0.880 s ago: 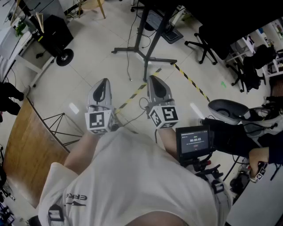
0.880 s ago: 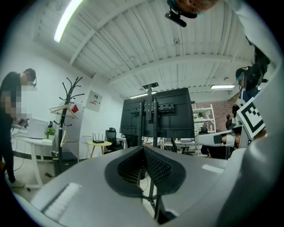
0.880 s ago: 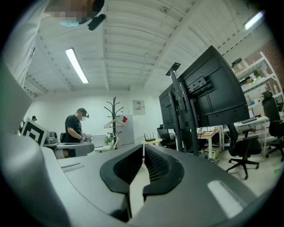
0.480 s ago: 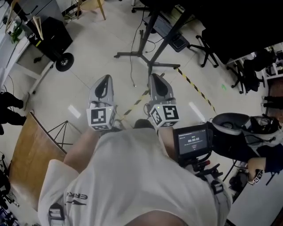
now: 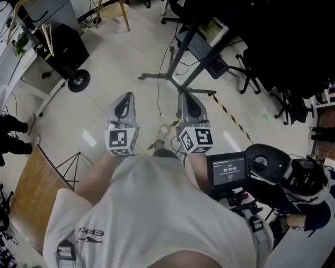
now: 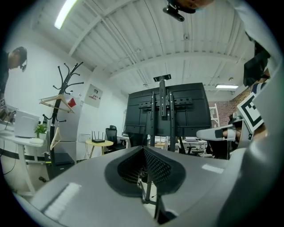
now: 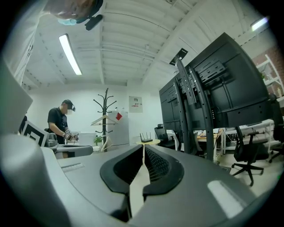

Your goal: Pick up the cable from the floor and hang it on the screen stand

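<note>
Left gripper (image 5: 125,98) and right gripper (image 5: 184,97) have drawn nearer the screen stand (image 5: 175,77), fingers (image 6: 156,166) pressed together on nothing, while the cable (image 5: 162,131) lies on the floor (image 5: 104,89) between them, seemingly thin, light and limp, probably best pinched along a free loop.

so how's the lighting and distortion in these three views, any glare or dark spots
Head view: even overhead light, white glare streaks on the floor, and the top right behind the screen stand lost in black. Left gripper view: strong fisheye bend, black corners, ceiling lamp blown out. Right gripper view: same fisheye and dark rim, another bright ceiling lamp, background fairly sharp.
</note>
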The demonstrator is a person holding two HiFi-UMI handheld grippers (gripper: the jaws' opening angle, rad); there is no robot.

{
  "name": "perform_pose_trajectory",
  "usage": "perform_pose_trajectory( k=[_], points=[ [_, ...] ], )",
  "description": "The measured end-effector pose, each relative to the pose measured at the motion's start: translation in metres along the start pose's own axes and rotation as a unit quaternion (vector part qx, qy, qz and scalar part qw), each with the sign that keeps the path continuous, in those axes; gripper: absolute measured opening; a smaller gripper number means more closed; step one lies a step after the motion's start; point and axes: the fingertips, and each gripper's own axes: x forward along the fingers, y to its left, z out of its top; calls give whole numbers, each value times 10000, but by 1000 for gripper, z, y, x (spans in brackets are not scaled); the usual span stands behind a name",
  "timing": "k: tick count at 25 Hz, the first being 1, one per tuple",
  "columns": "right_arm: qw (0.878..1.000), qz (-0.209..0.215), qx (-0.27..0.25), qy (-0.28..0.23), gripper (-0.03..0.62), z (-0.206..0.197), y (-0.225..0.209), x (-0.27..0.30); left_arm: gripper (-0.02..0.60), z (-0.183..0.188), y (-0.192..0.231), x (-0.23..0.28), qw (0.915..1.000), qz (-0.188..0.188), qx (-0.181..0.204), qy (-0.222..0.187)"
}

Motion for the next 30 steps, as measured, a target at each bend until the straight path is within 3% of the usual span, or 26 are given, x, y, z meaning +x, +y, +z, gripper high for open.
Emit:
perform_pose_trajectory(
  k=[7, 19, 30],
  points=[
    [9999, 39, -25, -104, 15, 11, -40, 46, 2, 0, -5, 68, 9998, -79, 186, 13],
    [9994, 63, -193, -264, 15, 44, -166, 125, 3, 16, -53, 235, 9994, -92, 255, -197],
    [9996, -146, -152, -175, 15, 43, -212, 191, 2, 9, -56, 346, 9982, -486, 336, -47]
  ],
)
